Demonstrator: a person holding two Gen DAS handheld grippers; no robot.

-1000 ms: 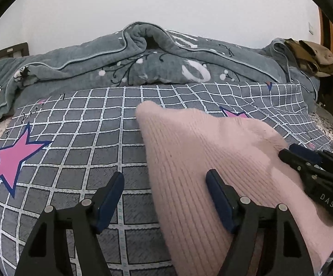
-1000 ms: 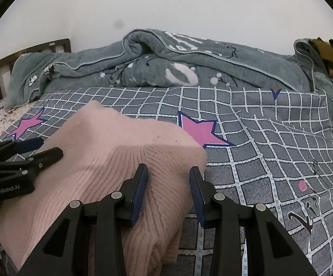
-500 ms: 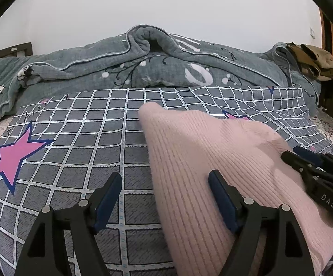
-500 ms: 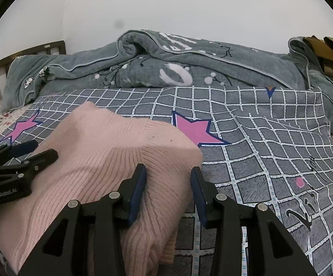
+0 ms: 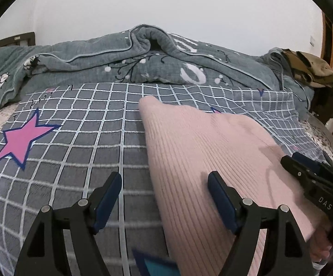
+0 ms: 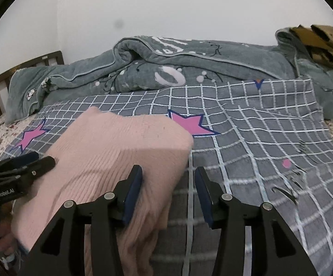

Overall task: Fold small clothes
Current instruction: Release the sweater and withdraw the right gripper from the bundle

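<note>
On the checked bedcover (image 5: 79,138), the ribbed pink sweater (image 5: 201,142) lies folded.

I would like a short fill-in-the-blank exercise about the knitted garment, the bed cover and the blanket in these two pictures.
1. The folded ribbed knitted garment is ____ in colour.
2. The grey checked bed cover is printed with pink shapes called ____.
3. Behind the cover, against the white wall, lies a rumpled grey-green ____.
4. The left tongs stand ____, gripping nothing.

Missing words: pink; stars; blanket; open
</note>
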